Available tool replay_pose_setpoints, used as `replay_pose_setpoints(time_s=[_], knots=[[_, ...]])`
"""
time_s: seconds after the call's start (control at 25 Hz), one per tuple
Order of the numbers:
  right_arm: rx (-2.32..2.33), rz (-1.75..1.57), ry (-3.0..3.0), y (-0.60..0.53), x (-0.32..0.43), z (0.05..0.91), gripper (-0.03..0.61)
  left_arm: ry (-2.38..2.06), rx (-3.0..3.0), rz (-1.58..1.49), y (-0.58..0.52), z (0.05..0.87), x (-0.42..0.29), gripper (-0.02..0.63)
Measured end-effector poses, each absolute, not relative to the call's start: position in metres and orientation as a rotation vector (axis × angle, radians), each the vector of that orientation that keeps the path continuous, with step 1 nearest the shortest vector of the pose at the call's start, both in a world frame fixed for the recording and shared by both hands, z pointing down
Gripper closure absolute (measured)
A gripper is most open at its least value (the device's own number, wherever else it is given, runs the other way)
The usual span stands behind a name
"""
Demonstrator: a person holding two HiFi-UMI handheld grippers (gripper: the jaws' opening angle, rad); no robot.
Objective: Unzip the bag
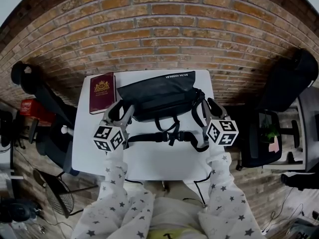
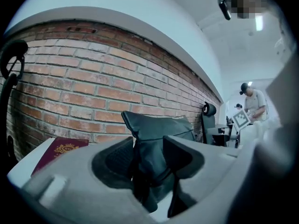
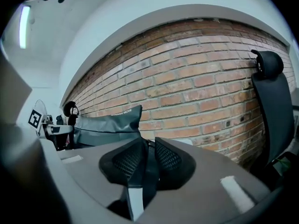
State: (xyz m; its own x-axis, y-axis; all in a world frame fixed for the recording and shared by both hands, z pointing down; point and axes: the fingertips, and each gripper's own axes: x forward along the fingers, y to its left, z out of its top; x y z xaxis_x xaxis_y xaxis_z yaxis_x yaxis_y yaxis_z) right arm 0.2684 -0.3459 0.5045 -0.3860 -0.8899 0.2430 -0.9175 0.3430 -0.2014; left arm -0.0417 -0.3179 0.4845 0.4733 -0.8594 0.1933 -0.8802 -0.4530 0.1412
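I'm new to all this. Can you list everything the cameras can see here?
bag: one, dark, on the table
strap: one, black, lying before the bag
booklet: one, maroon, left of the bag
table: one, white, against the wall
brick wall: one, reddish, behind the table
office chairs: two, black, flanking the table
bystander: one, distant, left gripper view
left gripper: one, grey, on the bag's left end
right gripper: one, grey, on the strap
sleeves: two, star-patterned, bottom

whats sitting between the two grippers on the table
The bag fills the gap from left gripper to right gripper, its strap lying in front on the white table. The head view shows this.
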Motion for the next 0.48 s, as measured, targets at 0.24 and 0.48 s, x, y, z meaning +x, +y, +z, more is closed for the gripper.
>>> replay_pose_setpoints(time_s=[0.24, 0.48], knots=[[1.617, 0.367, -2.577, -0.334, 0.253, 0.482, 0.568, -1.617, 2.499, 0.115, -0.298, 0.466, -0.047, 0.523], [1.552, 0.314, -2.679, -0.318, 0.232, 0.449, 0.569, -1.610, 2.530, 0.100, -0.283, 0.444, -0.040, 0.614]])
